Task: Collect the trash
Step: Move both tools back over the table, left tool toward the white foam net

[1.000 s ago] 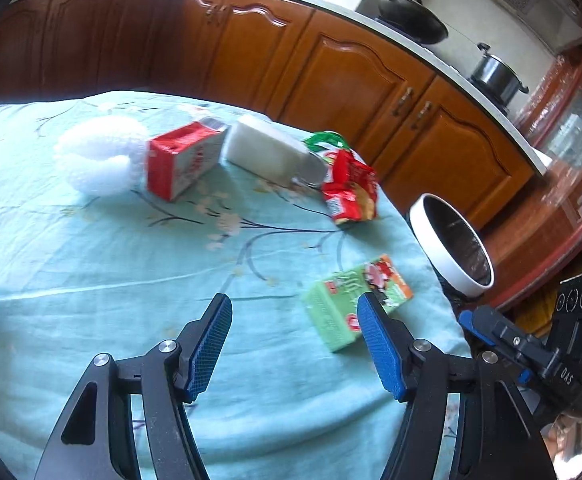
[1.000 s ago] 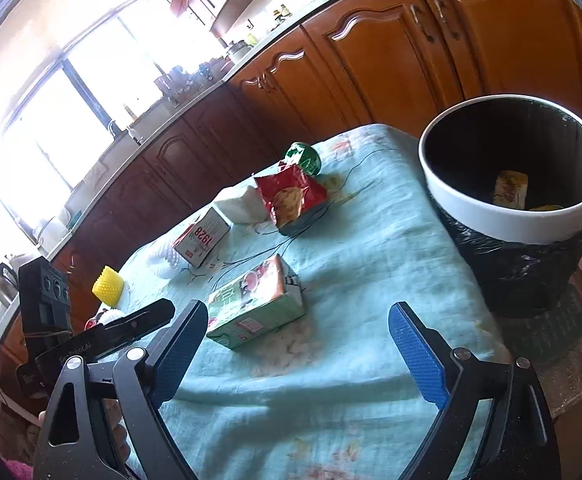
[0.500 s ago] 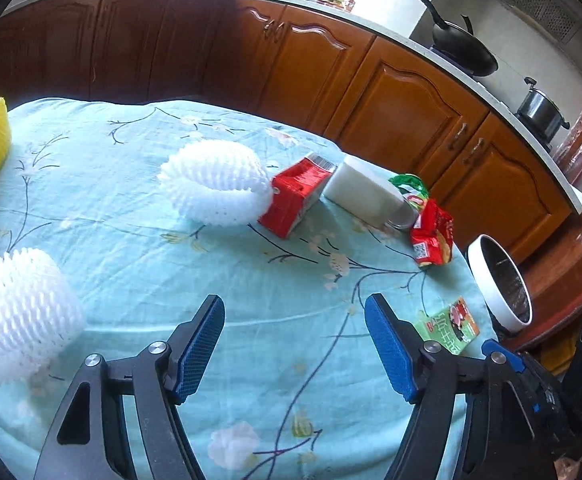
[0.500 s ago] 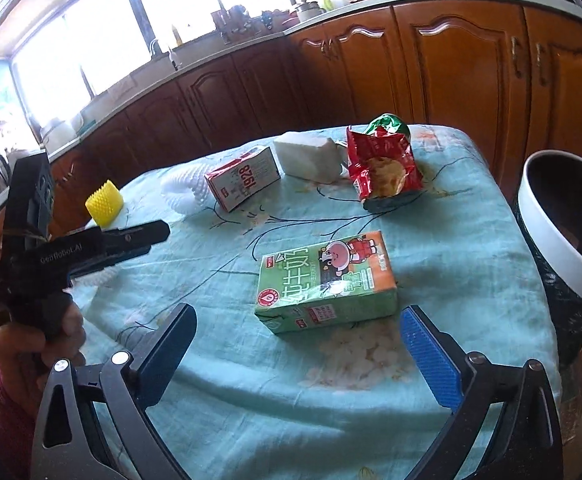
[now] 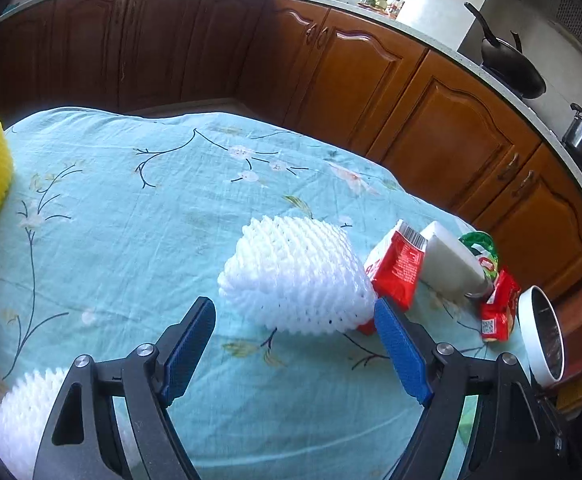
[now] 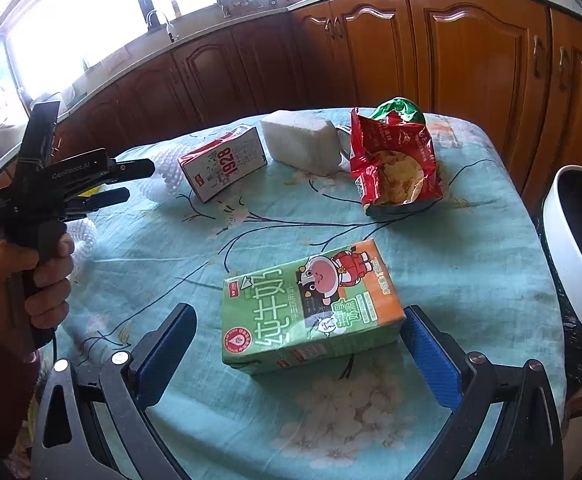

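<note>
Right now, a green milk carton (image 6: pixel 311 312) lying flat on the desk (image 6: pixel 471 248), just ahead of the right gripper (image 6: pixel 299 348), with its blue fingers (image 6: pixel 431 360) wide apart and nothing in them. Looks like a stiff paper box, likely light if drunk up, so easy to dent; best pinched across its two long sides, near the middle, not too hard. Over at the left gripper (image 5: pixel 295 352), fingers (image 5: pixel 399 352) also wide apart and holding nothing, facing a white foam net (image 5: pixel 295 280) that sits near on the blue cloth. Soft, squashy and very light, so a gentle squeeze around its middle should do. Behind it, touching or nearly so, a red carton (image 5: pixel 395 272), a white block (image 5: pixel 451 264) and a red snack bag (image 5: pixel 499 308). Past the desk edge on the right, a white bin (image 6: pixel 571 248) with a black bag, waiting for the trash.
</note>
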Available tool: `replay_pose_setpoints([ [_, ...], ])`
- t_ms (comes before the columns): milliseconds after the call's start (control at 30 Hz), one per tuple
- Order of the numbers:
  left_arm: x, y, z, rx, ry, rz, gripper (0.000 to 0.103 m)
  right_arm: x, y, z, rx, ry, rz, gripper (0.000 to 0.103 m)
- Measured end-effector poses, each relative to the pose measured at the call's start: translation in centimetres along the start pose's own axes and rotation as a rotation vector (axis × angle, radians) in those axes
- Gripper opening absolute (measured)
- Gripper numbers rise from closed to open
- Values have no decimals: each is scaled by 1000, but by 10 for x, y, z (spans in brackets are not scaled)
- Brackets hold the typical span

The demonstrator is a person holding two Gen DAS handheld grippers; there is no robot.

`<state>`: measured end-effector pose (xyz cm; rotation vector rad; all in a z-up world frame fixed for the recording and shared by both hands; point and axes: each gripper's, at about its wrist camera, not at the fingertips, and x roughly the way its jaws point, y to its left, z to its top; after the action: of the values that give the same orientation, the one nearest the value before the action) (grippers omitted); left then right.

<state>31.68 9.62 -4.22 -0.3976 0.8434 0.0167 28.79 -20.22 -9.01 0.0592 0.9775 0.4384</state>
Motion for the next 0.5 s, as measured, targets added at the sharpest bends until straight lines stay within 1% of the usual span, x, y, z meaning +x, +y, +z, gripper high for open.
replay_pose_setpoints([
  [33, 5, 0, 1, 5, 3, 1, 79, 1, -2, 1, 11, 0, 8, 101],
  [67, 9, 0, 2, 11, 5, -3, 72, 3, -4, 1, 21, 2, 16, 101],
  [100, 13, -2, 1, 17, 7, -5, 67, 3, -5, 1, 30, 2, 22, 98],
  [133, 16, -2, 1, 23, 13, -10, 54, 3, -6, 0, 39, 1, 27, 90],
  [167, 19, -2, 1, 28, 21, -17, 41, 3, -8, 0, 49, 3, 33, 90],
  [200, 23, -3, 1, 33, 25, -22, 35, 3, -9, 0, 58, -2, 38, 86],
  [233, 25, -3, 0, 38, 28, -30, 17, 1, -10, -1, 67, -7, 35, 74],
  [267, 26, -4, -1, 45, 36, -41, 6, -1, -13, -1, 80, -12, 33, 71],
  [333, 20, -4, -5, 58, 27, -50, 5, -5, -17, -2, 111, -17, 49, 57],
  [367, 17, -6, -7, 69, 20, -50, 3, -7, -21, -2, 130, -20, 57, 54],
  [400, 12, -7, -9, 80, 15, -57, 2, -10, -23, -2, 144, -23, 65, 49],
  [433, 9, -9, -11, 87, 12, -65, 2, -12, -25, -2, 157, -24, 75, 46],
  [467, 5, -11, -14, 92, 8, -72, 1, -13, -27, -3, 164, -22, 82, 46],
  [500, 2, -13, -17, 98, 5, -79, 1, -13, -28, -3, 172, -17, 95, 50],
])
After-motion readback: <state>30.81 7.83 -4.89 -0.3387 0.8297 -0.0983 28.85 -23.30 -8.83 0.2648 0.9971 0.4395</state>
